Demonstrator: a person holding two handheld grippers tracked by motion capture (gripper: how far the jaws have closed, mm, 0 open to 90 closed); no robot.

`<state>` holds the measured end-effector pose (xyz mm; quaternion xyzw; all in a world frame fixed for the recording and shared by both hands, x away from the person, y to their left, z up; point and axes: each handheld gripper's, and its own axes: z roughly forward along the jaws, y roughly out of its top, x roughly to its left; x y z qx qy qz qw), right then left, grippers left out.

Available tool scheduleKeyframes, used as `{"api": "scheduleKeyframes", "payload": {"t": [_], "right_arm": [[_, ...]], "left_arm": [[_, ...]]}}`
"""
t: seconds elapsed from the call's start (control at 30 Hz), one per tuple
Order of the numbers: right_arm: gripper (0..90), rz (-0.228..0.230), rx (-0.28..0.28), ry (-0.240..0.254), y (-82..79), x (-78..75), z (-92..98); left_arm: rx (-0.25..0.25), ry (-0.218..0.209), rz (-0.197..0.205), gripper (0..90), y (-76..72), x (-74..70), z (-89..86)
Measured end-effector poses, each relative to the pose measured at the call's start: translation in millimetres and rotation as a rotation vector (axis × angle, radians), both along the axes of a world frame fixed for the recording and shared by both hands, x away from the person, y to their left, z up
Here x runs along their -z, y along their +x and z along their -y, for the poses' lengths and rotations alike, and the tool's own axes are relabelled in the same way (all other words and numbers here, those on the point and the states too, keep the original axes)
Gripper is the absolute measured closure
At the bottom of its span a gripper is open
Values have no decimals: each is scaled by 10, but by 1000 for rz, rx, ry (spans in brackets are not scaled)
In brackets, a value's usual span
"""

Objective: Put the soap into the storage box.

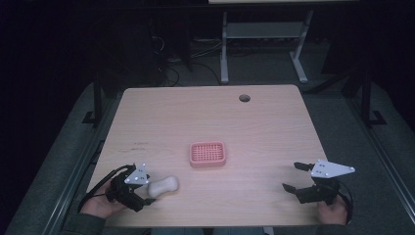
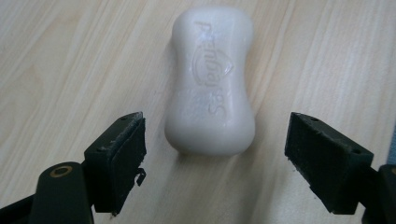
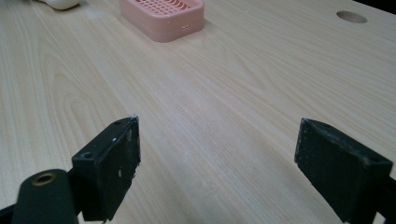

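A white bar of soap (image 1: 163,186) lies flat on the wooden table near its front left. My left gripper (image 1: 147,192) is open right beside it. In the left gripper view the soap (image 2: 211,81) lies just ahead of the gap between the two black jaws, and my left gripper (image 2: 215,161) touches nothing. A pink soap dish (image 1: 207,153) with a slotted top sits at the table's middle. My right gripper (image 1: 292,176) is open at the front right, well apart from both. In the right gripper view the pink soap dish (image 3: 162,15) is far ahead and my right gripper (image 3: 217,163) holds nothing.
The wooden table (image 1: 210,122) has a round cable hole (image 1: 244,98) near its far edge. Beyond the far edge stand the grey legs of another table (image 1: 224,49) on a dark floor, with cables lying there. Bare wood lies between the dish and my right gripper.
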<state>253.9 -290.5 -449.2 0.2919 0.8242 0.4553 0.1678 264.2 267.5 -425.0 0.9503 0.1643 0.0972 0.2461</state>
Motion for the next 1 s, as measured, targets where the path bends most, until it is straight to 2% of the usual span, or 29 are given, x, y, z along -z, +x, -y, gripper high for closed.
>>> {"api": "scheduleKeyframes", "payload": {"t": [0.07, 0.2, 0.5, 0.8, 0.83, 1.0], "right_arm": [[135, 4, 1, -1, -3, -3, 0], [135, 9, -3, -3, -1, -2, -6], [135, 5, -9, 0, 0, 0, -22], [135, 1, -5, -1, -1, 4, -16], [135, 0, -5, -2, -1, 6, -20], [135, 2, -8, -2, 8, 12, -19]], "left_arm": [[4, 9, 10, 202, 7, -21, 4], [15, 12, 4, 202, 26, -36, 35], [25, 23, -19, 223, 114, -2, 123], [28, 27, -24, 242, 180, 33, 180], [29, 32, -40, 244, 206, 53, 198], [39, 46, -54, 296, 242, 79, 246]]}}
